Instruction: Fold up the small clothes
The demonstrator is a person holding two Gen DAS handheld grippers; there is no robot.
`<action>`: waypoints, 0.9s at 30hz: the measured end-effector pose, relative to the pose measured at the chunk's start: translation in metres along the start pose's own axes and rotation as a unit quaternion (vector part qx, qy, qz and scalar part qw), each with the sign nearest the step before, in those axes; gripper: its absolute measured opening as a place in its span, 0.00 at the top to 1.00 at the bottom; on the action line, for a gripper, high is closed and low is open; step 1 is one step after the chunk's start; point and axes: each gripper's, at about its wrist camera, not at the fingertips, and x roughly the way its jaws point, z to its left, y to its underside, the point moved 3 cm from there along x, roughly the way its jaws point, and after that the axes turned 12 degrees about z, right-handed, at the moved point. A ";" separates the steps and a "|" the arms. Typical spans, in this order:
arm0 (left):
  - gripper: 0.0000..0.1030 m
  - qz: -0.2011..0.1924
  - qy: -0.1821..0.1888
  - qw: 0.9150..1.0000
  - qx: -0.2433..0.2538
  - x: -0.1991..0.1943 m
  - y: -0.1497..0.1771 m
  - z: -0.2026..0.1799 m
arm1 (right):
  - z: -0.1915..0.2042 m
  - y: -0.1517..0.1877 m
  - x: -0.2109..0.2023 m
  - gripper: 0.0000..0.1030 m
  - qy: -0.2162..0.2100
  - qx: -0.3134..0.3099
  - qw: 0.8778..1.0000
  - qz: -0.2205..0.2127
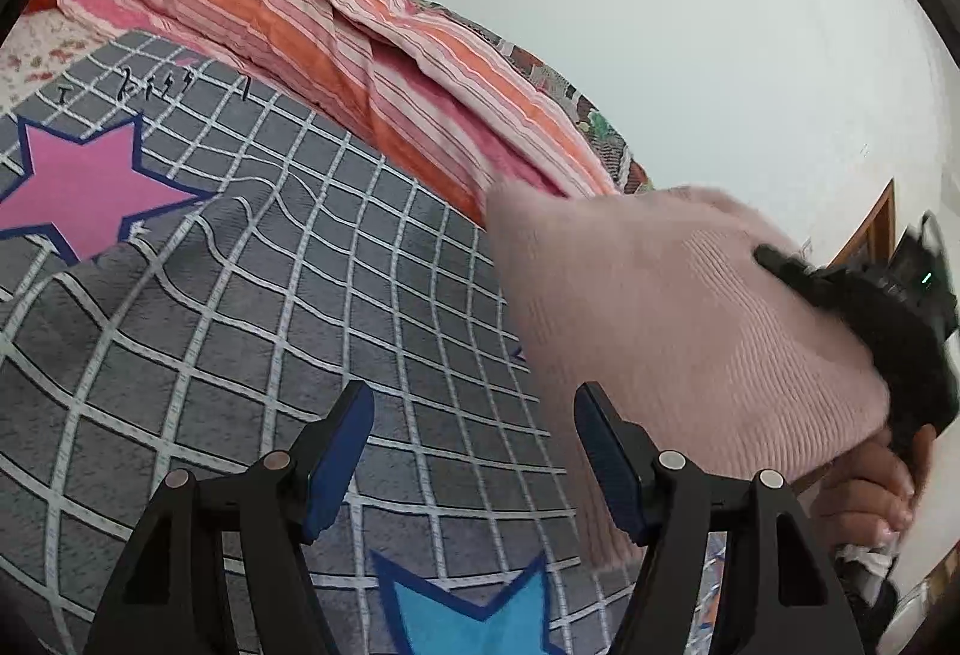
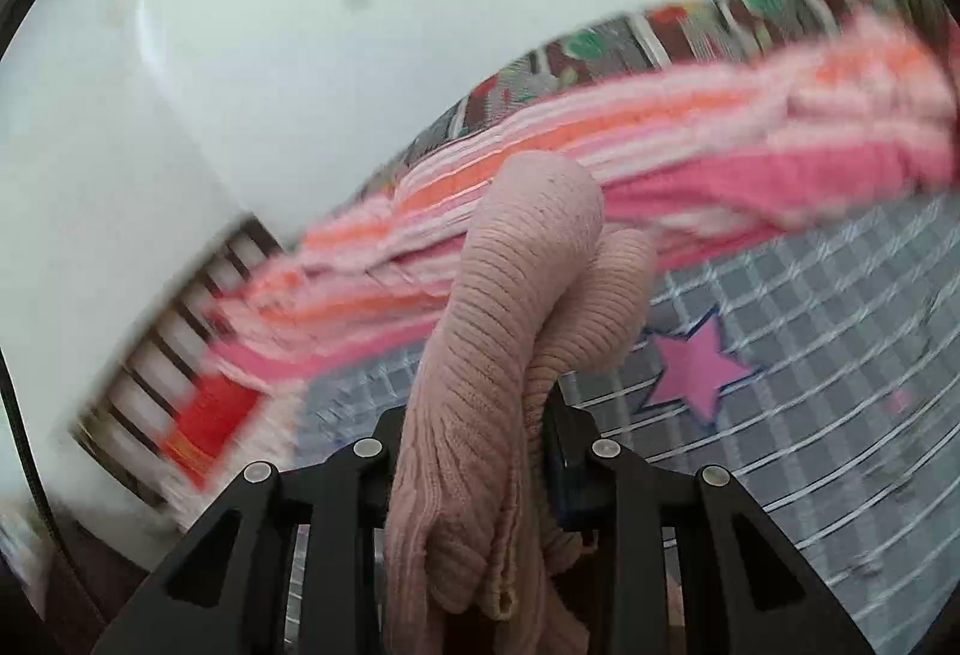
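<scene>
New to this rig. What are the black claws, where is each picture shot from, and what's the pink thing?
No robot: a person holds a two-finger gripper in each hand, each with a fisheye camera looking along its fingers. The left-wrist picture shows the left gripper open and empty above a grey checked bedspread with stars; a striped quilt lies behind. At its right edge, the right gripper, in a hand, lifts a pink knit garment. The right-wrist picture shows that garment bunched between its jaws, which are shut on it.

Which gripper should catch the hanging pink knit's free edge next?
Left. The left gripper has open, empty jaws right beside the pink knit garment, while the right gripper already clamps it.
</scene>
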 end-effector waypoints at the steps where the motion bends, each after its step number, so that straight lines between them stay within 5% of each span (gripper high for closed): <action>1: 0.35 0.001 -0.004 1.000 0.004 0.001 0.000 0.000 | -0.023 0.005 0.009 0.69 -0.014 0.023 1.000 0.005; 3: 0.35 0.006 -0.017 1.000 0.013 0.004 0.002 -0.002 | -0.062 0.015 0.028 0.67 0.002 0.044 0.999 0.028; 7: 0.35 0.013 -0.047 0.998 0.033 0.015 0.004 -0.008 | -0.138 0.040 0.062 0.66 0.143 0.057 0.985 0.080; 10: 0.35 0.022 -0.058 0.997 0.050 0.025 0.007 -0.017 | -0.150 0.046 0.047 0.65 0.108 0.044 0.991 0.060; 18: 0.35 0.048 -0.062 0.994 0.080 0.047 0.019 -0.039 | -0.104 0.060 0.016 0.64 0.156 -0.094 0.983 0.029; 24: 0.35 0.061 -0.086 0.989 0.099 0.068 0.025 -0.050 | -0.109 0.072 0.045 0.60 0.238 -0.147 0.959 0.048; 27: 0.33 0.052 -0.101 0.989 0.100 0.073 0.025 -0.050 | -0.119 0.074 0.044 0.59 0.215 -0.138 0.966 0.044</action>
